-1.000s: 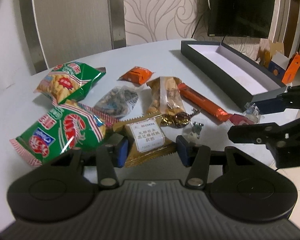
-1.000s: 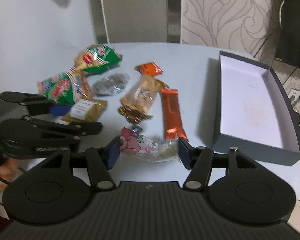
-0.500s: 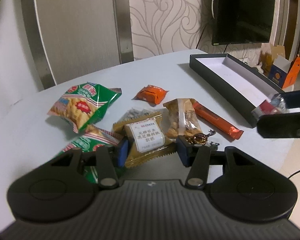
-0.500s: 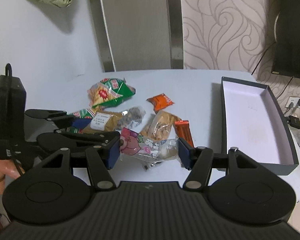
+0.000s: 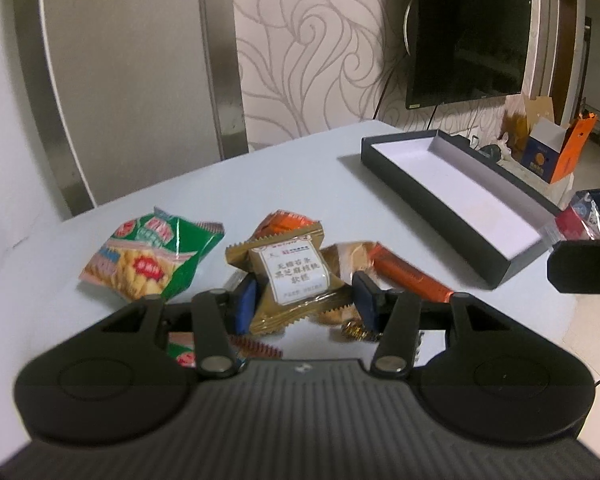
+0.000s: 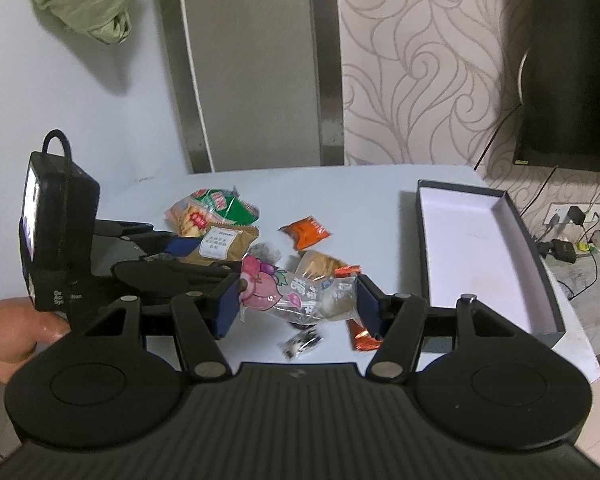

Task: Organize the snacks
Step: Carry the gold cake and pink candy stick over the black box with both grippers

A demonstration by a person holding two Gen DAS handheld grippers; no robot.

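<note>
Snacks are sitting in both jaws at once: the left gripper (image 5: pixel 304 300) is clamping a gold packet (image 5: pixel 293 280) by its side edges, and the right gripper (image 6: pixel 297 300) is pinching a clear pink-printed packet (image 6: pixel 295 294) end to end, its long axis lying across the jaws. Both packets are hanging clear of the bench (image 6: pixel 372 200), above the loose pile. That pile is lying in front of and below the grippers: a green bag (image 5: pixel 151 256), a small orange packet (image 6: pixel 306 232), an orange bar (image 5: pixel 408 278) and a biscuit pack (image 6: pixel 320 262), with a tiny wrapped sweet (image 6: pixel 302 342) nearest the right jaws. The open dark box (image 6: pixel 484 248) is standing to the right of the pile, its long axis running away from the cameras and its white floor showing nothing inside. It is lying nearer the right gripper, just ahead and to the right of its jaws, so that hand probably needs the shorter swing, while the left one is facing a longer carry rightward across the pile.
</note>
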